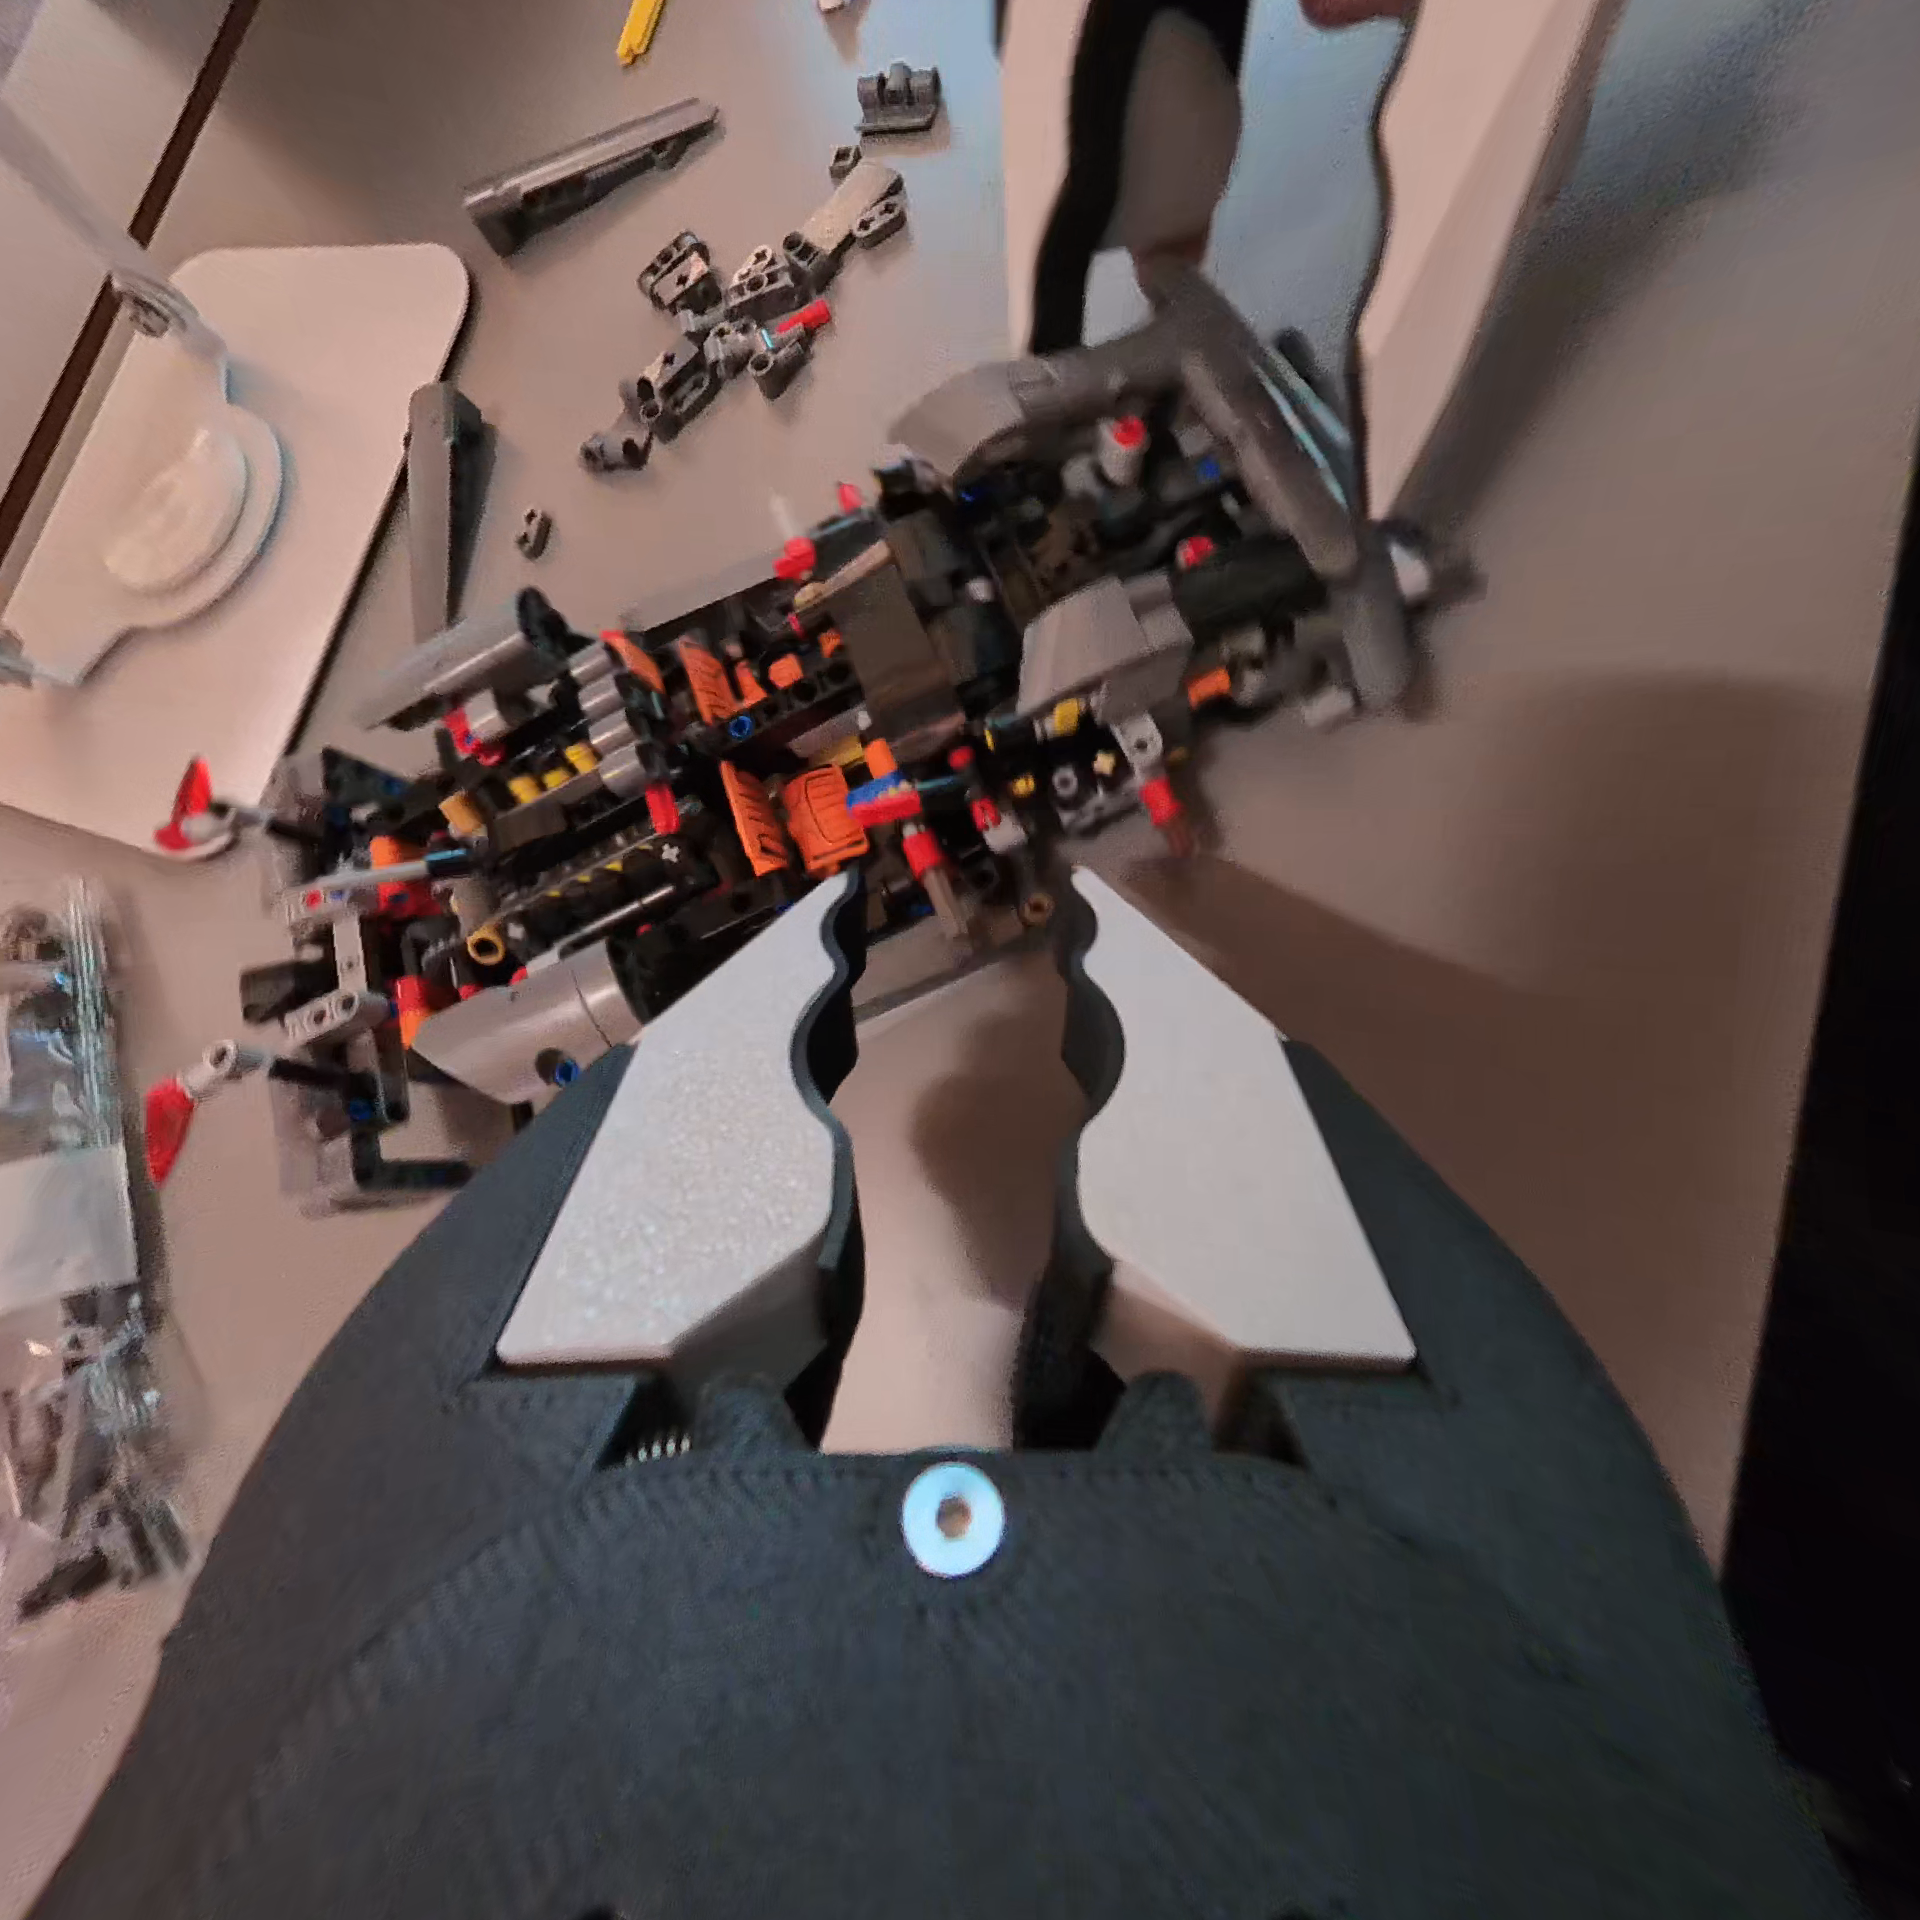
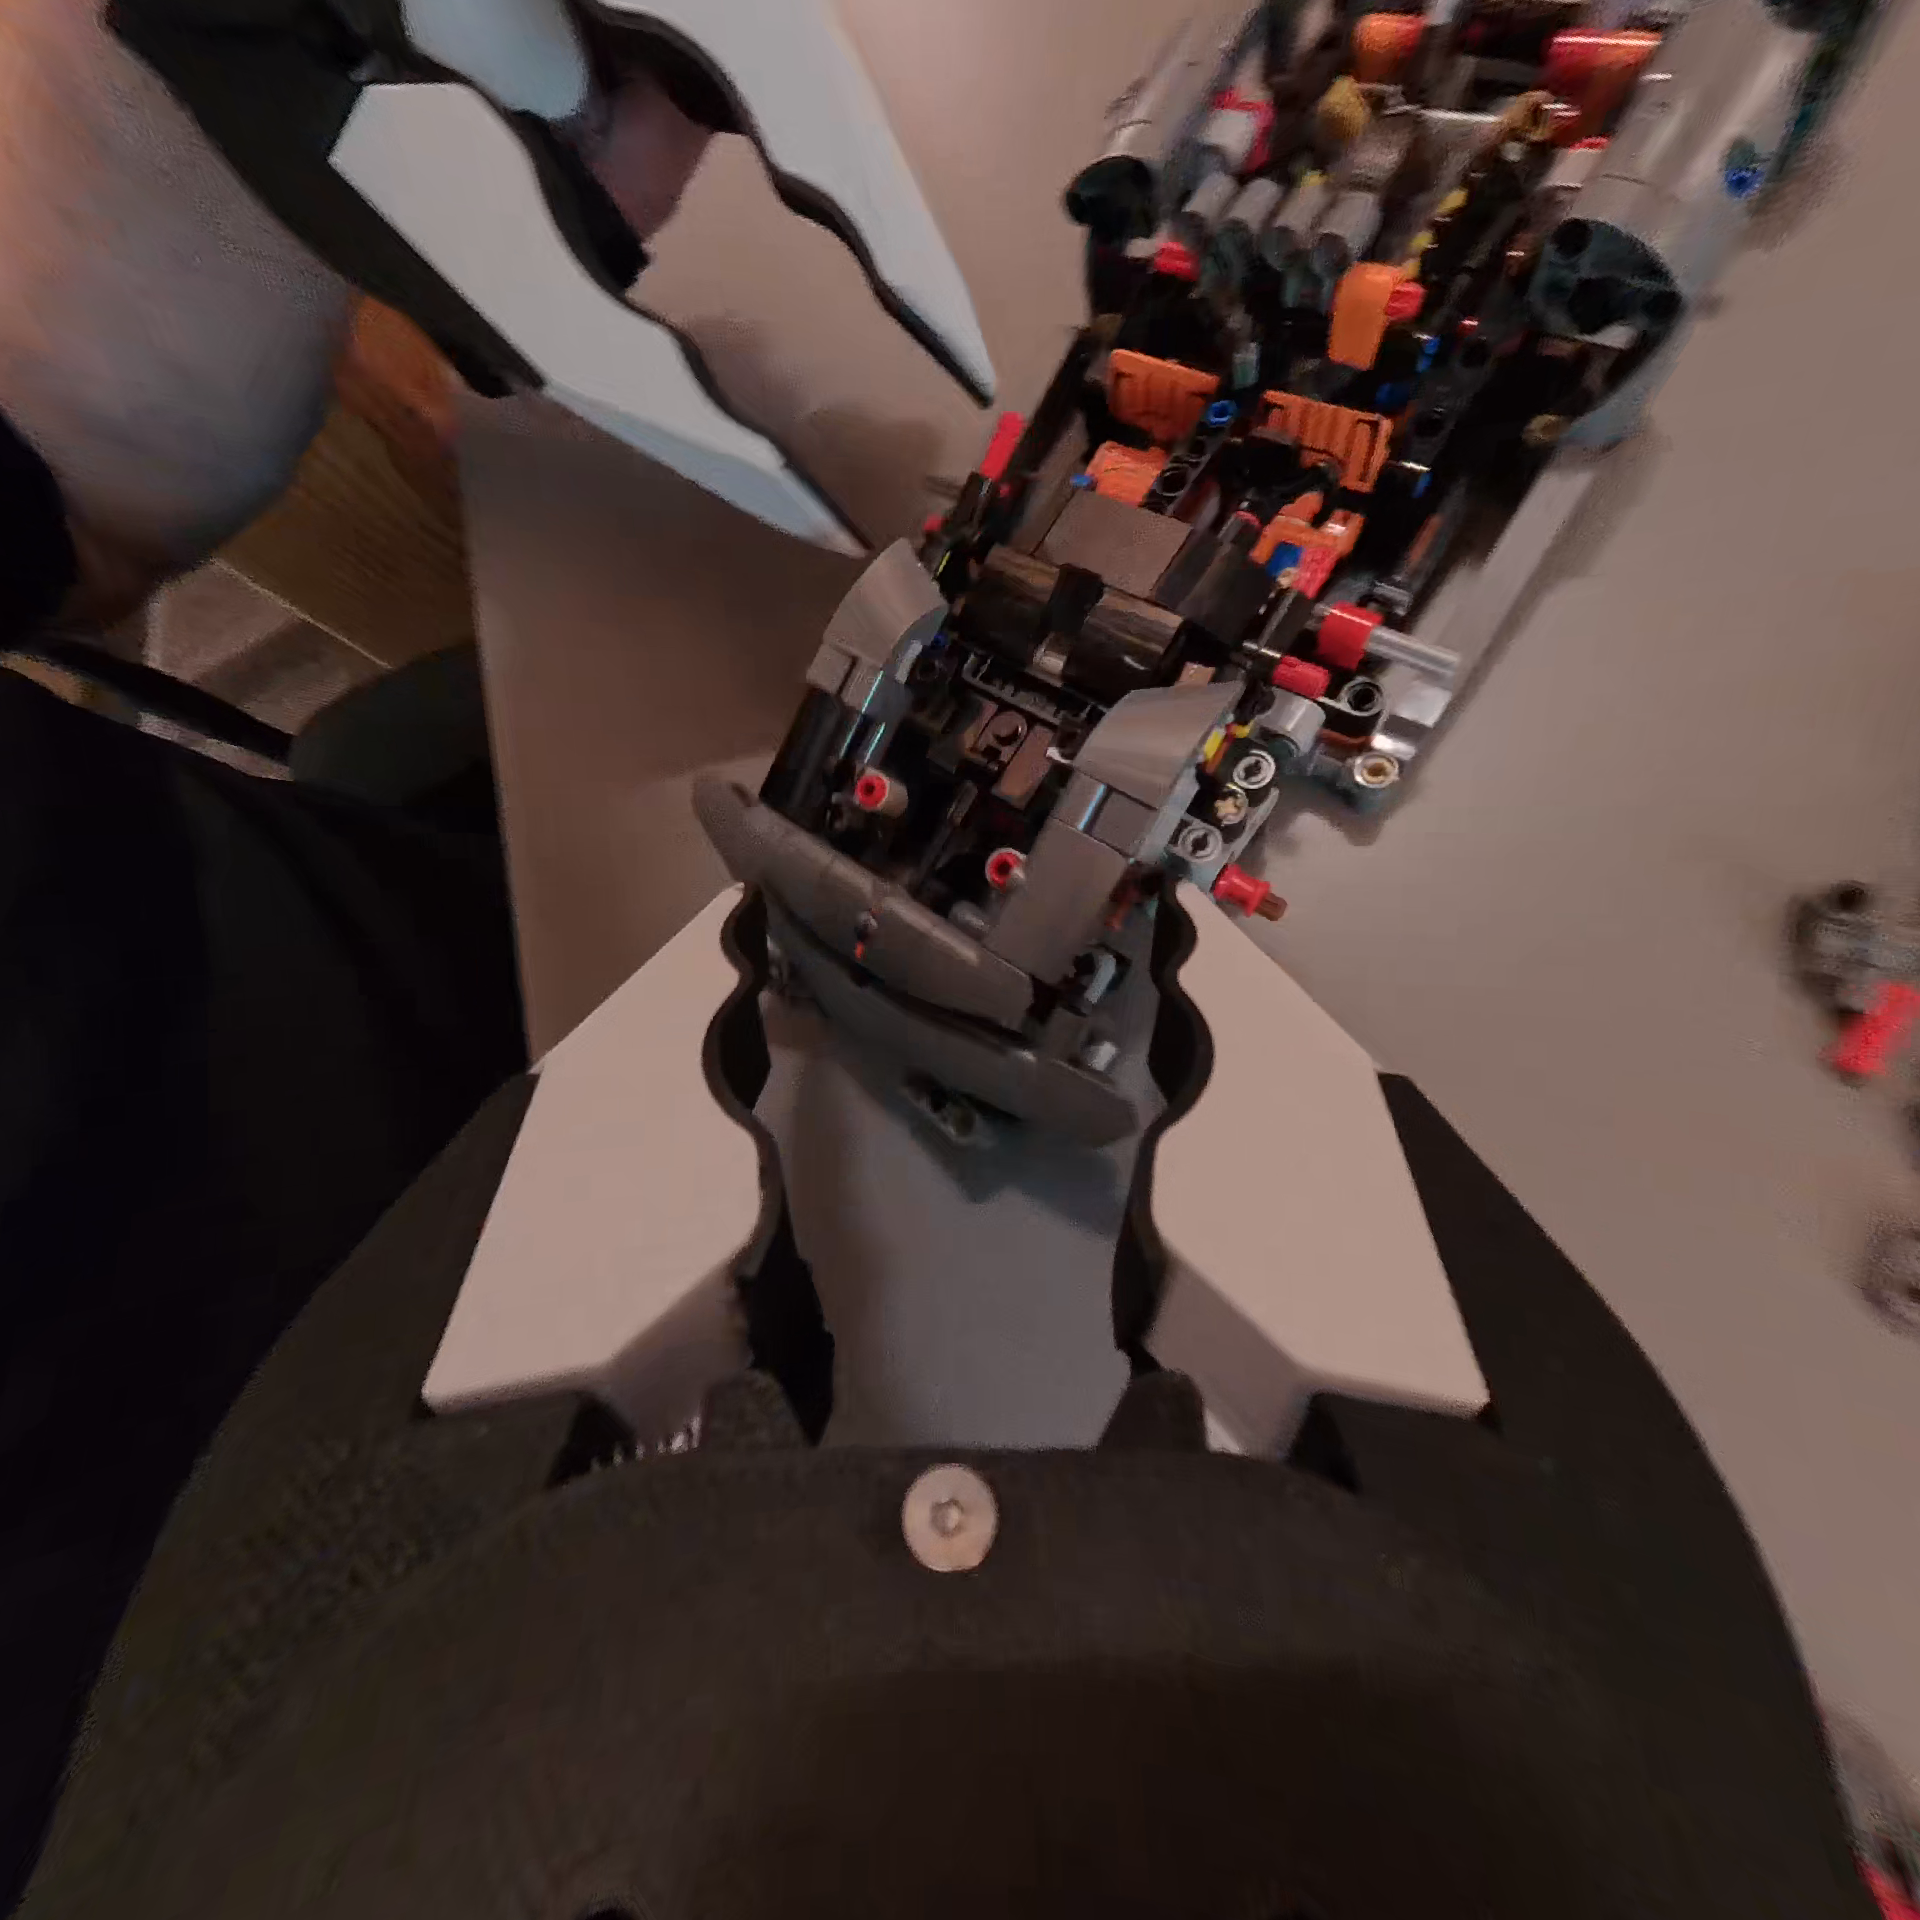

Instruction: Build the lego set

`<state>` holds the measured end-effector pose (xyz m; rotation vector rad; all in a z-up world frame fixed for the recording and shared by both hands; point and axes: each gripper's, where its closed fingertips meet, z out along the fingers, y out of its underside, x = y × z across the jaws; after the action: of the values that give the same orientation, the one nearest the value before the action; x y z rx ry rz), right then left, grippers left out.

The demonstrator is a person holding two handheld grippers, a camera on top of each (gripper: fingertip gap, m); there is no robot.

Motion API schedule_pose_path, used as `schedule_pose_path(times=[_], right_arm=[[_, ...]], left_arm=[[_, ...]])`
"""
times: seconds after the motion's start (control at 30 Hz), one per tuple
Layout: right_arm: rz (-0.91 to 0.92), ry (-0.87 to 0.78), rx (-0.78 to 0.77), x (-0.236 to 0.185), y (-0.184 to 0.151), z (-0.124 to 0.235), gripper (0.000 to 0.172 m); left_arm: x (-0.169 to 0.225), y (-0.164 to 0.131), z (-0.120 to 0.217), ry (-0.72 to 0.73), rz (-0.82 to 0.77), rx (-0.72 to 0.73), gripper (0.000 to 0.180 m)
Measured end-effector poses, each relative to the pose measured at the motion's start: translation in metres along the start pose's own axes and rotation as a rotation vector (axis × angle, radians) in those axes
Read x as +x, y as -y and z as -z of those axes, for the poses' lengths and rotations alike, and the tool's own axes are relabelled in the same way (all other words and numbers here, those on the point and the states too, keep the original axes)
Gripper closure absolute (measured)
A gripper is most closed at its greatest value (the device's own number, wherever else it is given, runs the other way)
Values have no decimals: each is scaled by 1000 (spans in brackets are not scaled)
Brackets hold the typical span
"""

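Note:
A long brick-built car chassis (image 1: 790, 727), black and grey with orange seats and red pins, lies on the beige table (image 1: 1507, 831). My left gripper (image 1: 961, 894) is at its side, jaws partly apart. A red pin on a tan axle (image 1: 923, 854) stands between the fingertips, with a gap on either side of it. The right wrist view shows this gripper (image 2: 920, 468) with its tips just at the chassis edge. My right gripper (image 2: 956, 914) is at the end of the chassis (image 2: 1039, 727). Its pads are closed against the grey bumper (image 2: 914, 956) and the fender.
Loose grey parts (image 1: 748, 301) and a long grey panel (image 1: 587, 171) lie beyond the chassis. A white board (image 1: 312, 343) and clear bags of parts (image 1: 73, 1247) are at the left. More small parts (image 2: 1860, 987) lie at the right. A person's arm (image 1: 1143, 156) reaches in. Measured from the fingertips, the long grey panel (image 1: 587, 171) is 20 centimeters or so from the right gripper and 30 centimeters from the left.

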<state>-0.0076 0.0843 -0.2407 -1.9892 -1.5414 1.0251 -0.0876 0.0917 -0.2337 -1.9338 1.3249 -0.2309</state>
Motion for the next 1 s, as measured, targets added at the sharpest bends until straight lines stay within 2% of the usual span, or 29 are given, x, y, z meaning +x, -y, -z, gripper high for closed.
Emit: schedule_pose_path(times=[0.23,0.33,0.4,0.47,0.7,0.83,1.0], right_arm=[[59,113,26,-47,3,-26,98],[99,91,55,-35,10,-15,107],[144,49,66,-20,18,-7,120],[185,10,60,-5,24,-4,131],[407,-79,47,20,48,-6,163],[501,-53,21,23,48,-17,171],[569,35,41,14,46,-25,170]], left_arm=[[-3,-30,39,85,94,23,154],[1,-30,48,132,87,72,160],[-3,-29,50,195,57,95,169],[-4,-32,46,210,35,92,170],[-1,-28,37,180,-16,150,177],[2,-27,35,165,-26,177,178],[6,-29,30,130,-46,176,178]])
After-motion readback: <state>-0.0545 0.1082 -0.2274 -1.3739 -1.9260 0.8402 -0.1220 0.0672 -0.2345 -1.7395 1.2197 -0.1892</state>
